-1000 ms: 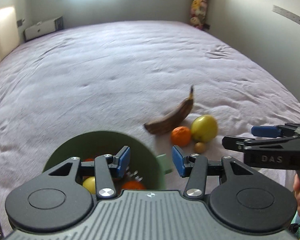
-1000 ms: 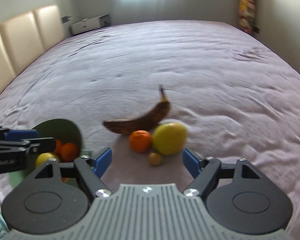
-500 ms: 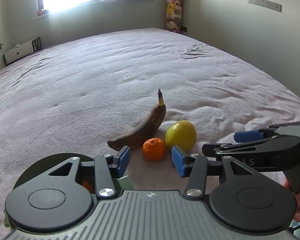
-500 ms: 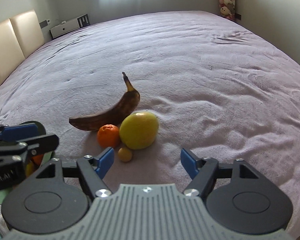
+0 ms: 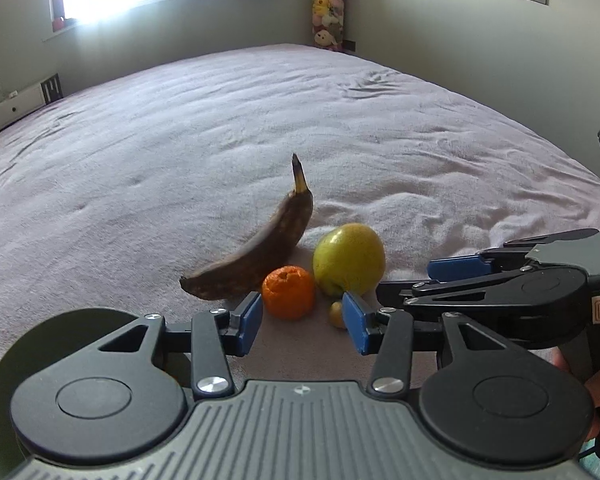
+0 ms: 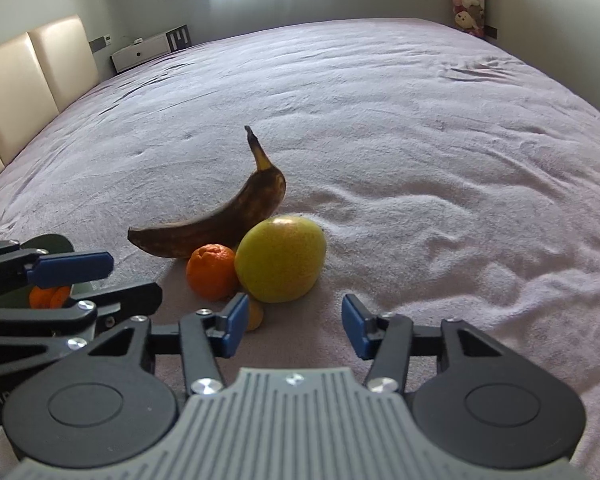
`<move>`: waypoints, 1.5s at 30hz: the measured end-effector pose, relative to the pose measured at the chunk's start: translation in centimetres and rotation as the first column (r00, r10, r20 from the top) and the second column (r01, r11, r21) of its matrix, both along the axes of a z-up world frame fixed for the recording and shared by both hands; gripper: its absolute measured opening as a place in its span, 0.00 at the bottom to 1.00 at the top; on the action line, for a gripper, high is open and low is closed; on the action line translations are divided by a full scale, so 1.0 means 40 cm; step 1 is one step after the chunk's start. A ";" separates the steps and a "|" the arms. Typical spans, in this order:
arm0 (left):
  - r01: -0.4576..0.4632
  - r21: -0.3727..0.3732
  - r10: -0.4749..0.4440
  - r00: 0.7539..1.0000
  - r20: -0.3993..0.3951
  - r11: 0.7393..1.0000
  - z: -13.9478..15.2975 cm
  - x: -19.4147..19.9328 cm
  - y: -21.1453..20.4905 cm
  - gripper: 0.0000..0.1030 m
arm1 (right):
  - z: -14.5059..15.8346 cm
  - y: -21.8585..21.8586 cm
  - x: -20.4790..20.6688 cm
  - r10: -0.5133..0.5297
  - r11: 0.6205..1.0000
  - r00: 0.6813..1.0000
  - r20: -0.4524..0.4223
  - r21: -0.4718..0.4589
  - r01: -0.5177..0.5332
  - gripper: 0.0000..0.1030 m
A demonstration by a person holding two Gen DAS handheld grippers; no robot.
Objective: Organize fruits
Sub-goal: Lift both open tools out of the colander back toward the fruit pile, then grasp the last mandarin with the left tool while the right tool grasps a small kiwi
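A brown overripe banana, an orange, a yellow-green apple and a small yellow fruit lie bunched on the bed. My left gripper points at the orange from just short of it. Its jaws are closing slightly and hold nothing. My right gripper sits just short of the apple. Its jaws are closing with nothing between them, and the small fruit is beside its left pad. The green bowl holds oranges.
The mauve bedspread stretches wide beyond the fruit. A cream headboard stands at the left. A white unit, a window and a stack of plush toys are at the far wall. A person's hand holds the right gripper's handle.
Both grippers have come down closer to the fruit pile. The left view swung from the bowl to the fruit. The right jaws have narrowed markedly.
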State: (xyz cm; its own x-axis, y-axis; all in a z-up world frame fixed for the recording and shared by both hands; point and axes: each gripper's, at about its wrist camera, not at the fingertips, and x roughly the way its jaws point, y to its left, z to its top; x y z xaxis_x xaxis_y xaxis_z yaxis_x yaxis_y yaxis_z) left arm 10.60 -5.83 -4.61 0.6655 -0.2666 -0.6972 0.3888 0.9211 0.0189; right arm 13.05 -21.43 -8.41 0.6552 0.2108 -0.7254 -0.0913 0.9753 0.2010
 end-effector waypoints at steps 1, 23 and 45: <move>0.006 0.004 -0.006 1.000 -0.001 1.000 -0.004 0.001 0.000 0.54 | -0.006 -0.001 0.003 0.002 1.000 1.000 -0.003 0.007 -0.002 0.47; -0.041 0.061 0.042 0.999 -0.018 0.997 -0.020 0.048 0.007 0.46 | -0.075 0.008 0.055 -0.023 0.977 0.994 -0.108 0.208 0.045 0.41; -0.069 -0.024 0.066 0.990 -0.124 0.997 -0.037 0.094 0.000 0.47 | -0.066 0.020 0.065 -0.045 0.997 0.989 -0.144 0.058 0.053 0.20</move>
State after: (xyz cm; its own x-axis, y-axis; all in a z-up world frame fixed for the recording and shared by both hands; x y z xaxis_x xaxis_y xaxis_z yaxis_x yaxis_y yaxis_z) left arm 14.37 -5.83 -6.08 0.5924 -0.2443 -0.7677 0.3235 0.9448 -0.0511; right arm 15.64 -20.62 -11.04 0.5569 0.2280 -0.7986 -0.0100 0.9633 0.2681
